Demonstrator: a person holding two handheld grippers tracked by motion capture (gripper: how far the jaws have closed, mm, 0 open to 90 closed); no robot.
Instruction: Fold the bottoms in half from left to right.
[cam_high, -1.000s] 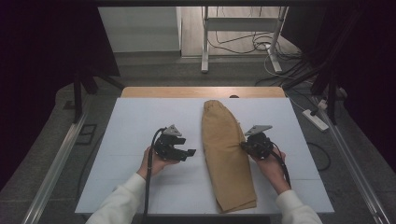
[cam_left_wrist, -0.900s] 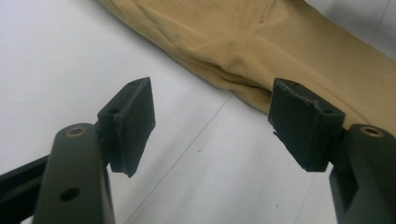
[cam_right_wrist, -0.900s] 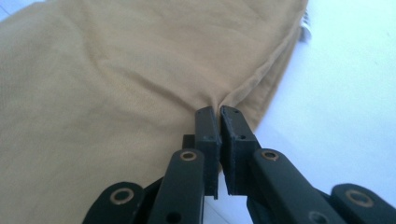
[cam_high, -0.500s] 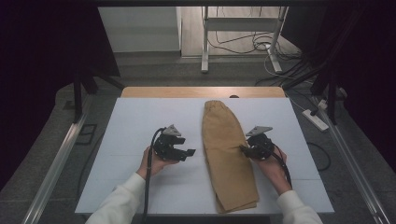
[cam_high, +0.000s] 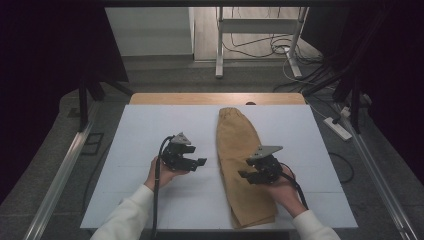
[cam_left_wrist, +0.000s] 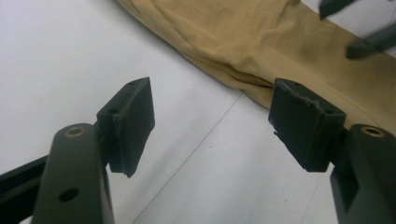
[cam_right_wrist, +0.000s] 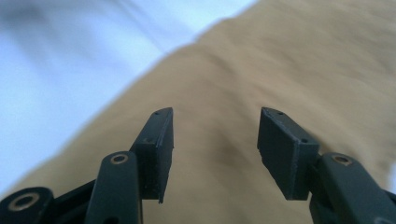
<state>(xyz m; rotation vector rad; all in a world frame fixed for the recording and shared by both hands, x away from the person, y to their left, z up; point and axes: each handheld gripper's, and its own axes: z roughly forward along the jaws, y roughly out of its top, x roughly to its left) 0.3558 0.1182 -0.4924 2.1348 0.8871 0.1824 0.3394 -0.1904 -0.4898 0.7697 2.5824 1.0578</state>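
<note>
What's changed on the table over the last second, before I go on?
The right gripper moved from the right edge of the tan trousers to over the cloth, fingers open, gripping nothing. The trousers look slightly narrower than before and lie further from the left gripper. The left gripper barely moved, open over the white table beside the cloth.

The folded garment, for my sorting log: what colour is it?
The folded garment is plain mustard tan, no pattern. It shows best in the high view.
</note>
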